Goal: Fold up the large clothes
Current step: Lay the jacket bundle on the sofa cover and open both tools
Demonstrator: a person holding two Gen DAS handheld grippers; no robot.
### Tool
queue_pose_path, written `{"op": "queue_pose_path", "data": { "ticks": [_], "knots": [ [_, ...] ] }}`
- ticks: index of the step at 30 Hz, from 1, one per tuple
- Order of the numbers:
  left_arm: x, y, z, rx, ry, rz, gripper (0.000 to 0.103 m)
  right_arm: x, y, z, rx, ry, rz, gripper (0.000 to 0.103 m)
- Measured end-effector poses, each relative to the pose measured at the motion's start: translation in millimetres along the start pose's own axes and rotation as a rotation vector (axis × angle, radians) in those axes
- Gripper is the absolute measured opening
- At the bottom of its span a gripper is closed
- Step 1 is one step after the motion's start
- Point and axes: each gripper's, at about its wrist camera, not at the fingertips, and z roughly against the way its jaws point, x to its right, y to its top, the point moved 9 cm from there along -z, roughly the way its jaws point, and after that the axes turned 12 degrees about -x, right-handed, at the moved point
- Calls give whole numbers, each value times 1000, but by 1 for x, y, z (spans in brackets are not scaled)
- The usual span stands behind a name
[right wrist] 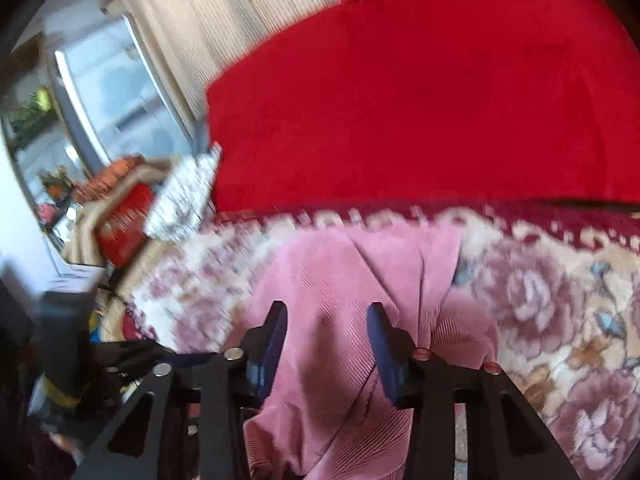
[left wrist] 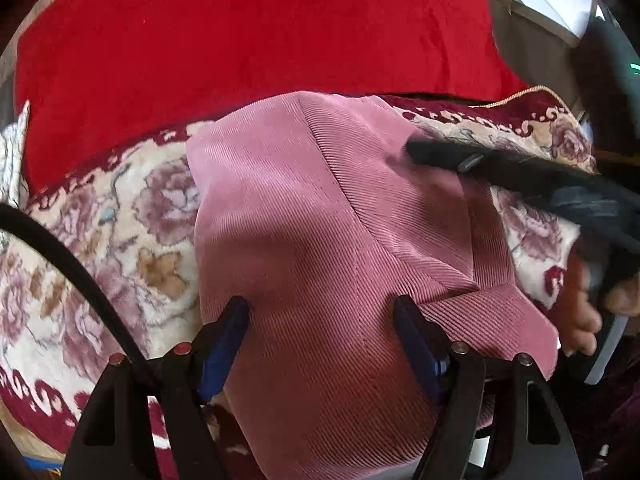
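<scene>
My left gripper (left wrist: 322, 312) hung spread above the folded pink corduroy garment (left wrist: 320, 220), which lay on the flowered blanket (left wrist: 120, 232) before the red cushion (left wrist: 240, 40), and my right gripper (right wrist: 328, 316) stood spread over the same cloth.

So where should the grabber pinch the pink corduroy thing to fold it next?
Probably the near corner of the pink corduroy garment, at its right edge. There the folded layers end in a free edge over the floral blanket, so the left gripper, open above the cloth, could slide one finger under from the side.
</scene>
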Motion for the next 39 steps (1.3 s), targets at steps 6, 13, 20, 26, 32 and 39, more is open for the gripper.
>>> {"op": "queue_pose_path", "data": {
  "ticks": [6, 13, 20, 26, 32, 39],
  "knots": [
    [5, 1, -10, 27, 43, -16, 77, 31, -16, -40, -137, -59, -75, 29],
    [-18, -15, 32, 124, 28, 75, 77, 14, -19, 3, -33, 8, -77, 33],
    [-45, -48, 61, 199, 57, 183, 77, -56, -46, 47, 57, 102, 80, 33],
    [-37, -62, 7, 39, 112, 153, 80, -53, -98, -10, -176, -50, 71, 33],
    [-37, -66, 6, 47, 114, 177, 80, -48, -108, -20, -195, -47, 5, 32],
    [-40, -76, 57, 173, 179, 253, 80, -45, -105, 31, -106, -18, -58, 48]
  ]
}}
